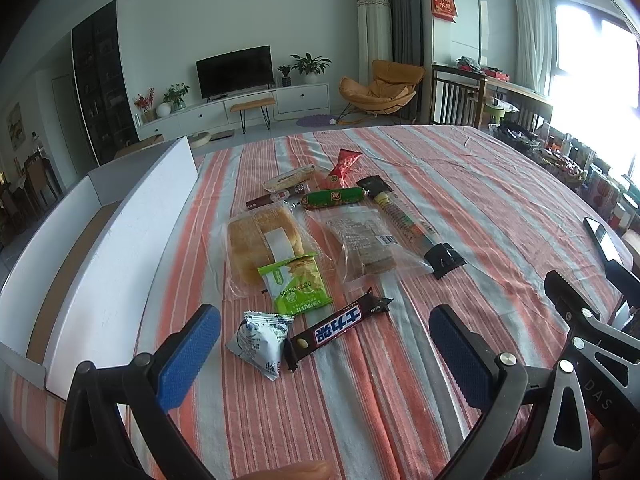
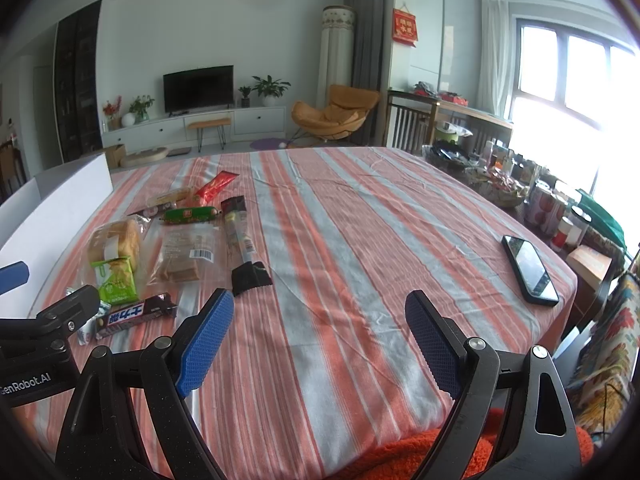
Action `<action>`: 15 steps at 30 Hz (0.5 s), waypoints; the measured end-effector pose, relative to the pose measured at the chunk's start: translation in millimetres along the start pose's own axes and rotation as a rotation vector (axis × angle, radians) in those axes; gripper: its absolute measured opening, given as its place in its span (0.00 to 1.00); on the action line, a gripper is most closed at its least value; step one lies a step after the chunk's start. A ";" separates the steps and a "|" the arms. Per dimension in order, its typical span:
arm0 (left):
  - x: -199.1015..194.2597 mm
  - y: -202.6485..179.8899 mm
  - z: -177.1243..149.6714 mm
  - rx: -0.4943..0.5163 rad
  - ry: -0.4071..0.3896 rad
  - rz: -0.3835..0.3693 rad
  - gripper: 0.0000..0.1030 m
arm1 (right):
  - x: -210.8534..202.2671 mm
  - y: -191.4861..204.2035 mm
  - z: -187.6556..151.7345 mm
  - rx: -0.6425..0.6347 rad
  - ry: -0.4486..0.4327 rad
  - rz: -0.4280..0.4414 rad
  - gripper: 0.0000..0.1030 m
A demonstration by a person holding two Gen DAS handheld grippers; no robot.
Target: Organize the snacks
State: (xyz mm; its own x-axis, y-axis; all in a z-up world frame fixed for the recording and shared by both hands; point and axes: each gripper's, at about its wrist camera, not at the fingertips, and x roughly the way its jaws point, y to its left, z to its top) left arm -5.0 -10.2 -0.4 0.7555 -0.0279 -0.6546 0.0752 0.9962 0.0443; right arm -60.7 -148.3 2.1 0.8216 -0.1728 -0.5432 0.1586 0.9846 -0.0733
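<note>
Snacks are heaped at 12 o'clock ahead of the left tool (image 1: 325, 344), whose jaws are released and empty. Nearest, the chocolate bar (image 1: 338, 328) is laid diagonally, long axis toward 2 o'clock; the white box (image 1: 120, 240) is stood at 10 o'clock. The right tool (image 2: 320, 332), also released, is farther off.

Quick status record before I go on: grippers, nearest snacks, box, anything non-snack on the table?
left gripper: open, empty, above the cloth
right gripper: open, empty, over bare striped tablecloth
nearest snacks: chocolate bar, blue-white packet, green chip bag
box: white cardboard box, open, left of the snacks
non-snack: phone, right edge of table
</note>
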 end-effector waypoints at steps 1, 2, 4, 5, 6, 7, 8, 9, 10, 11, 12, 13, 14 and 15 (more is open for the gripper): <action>0.0 0.0 0.0 0.000 0.000 0.000 1.00 | -0.1 0.2 0.1 0.000 0.000 0.000 0.87; -0.1 -0.4 0.1 0.000 0.001 0.000 1.00 | 0.1 0.1 -0.1 0.000 0.000 0.001 0.87; 0.0 -0.9 0.1 0.000 0.002 -0.001 1.00 | 0.3 0.3 0.0 0.001 0.002 0.002 0.87; 0.6 -0.9 -0.1 0.000 0.003 -0.001 1.00 | 0.2 0.0 -0.2 0.001 0.001 0.002 0.87; 1.3 -1.2 -0.2 0.000 0.006 -0.001 1.00 | 0.1 -0.1 -0.3 0.001 0.001 0.002 0.87; 1.3 -1.5 -0.3 -0.001 0.007 -0.001 1.00 | 0.1 -0.1 -0.4 0.002 0.000 0.002 0.88; 2.2 -1.4 -0.4 -0.002 0.009 -0.002 1.00 | 0.1 0.0 -0.5 0.002 0.000 0.002 0.88; 3.2 -1.6 -0.6 -0.002 0.010 -0.002 1.00 | 0.2 0.0 -0.5 0.002 0.000 0.003 0.87; 3.9 -1.7 -0.3 -0.002 0.012 -0.002 1.00 | 0.3 0.0 -0.5 0.002 0.001 0.004 0.87; 4.5 -1.6 -0.4 -0.002 0.013 -0.002 1.00 | 0.3 0.1 -0.5 0.003 0.001 0.004 0.87; 4.8 -1.9 -0.5 -0.002 0.014 -0.002 1.00 | 0.3 0.0 -0.6 0.003 0.002 0.005 0.87; 5.3 -1.6 -0.7 -0.003 0.015 -0.003 1.00 | 0.3 0.0 -0.6 0.003 0.002 0.005 0.87; 5.7 -1.4 -0.6 -0.002 0.016 -0.003 1.00 | 0.2 0.1 -0.7 0.003 0.002 0.005 0.87; 5.7 -1.5 -0.6 -0.002 0.016 -0.004 1.00 | 0.3 0.0 -0.8 0.003 0.001 0.005 0.87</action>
State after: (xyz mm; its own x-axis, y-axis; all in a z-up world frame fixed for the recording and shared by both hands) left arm -1.2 -11.8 -4.7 0.7445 -0.0303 -0.6669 0.0768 0.9962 0.0405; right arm -60.9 -148.4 1.3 0.8217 -0.1679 -0.5447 0.1565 0.9854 -0.0678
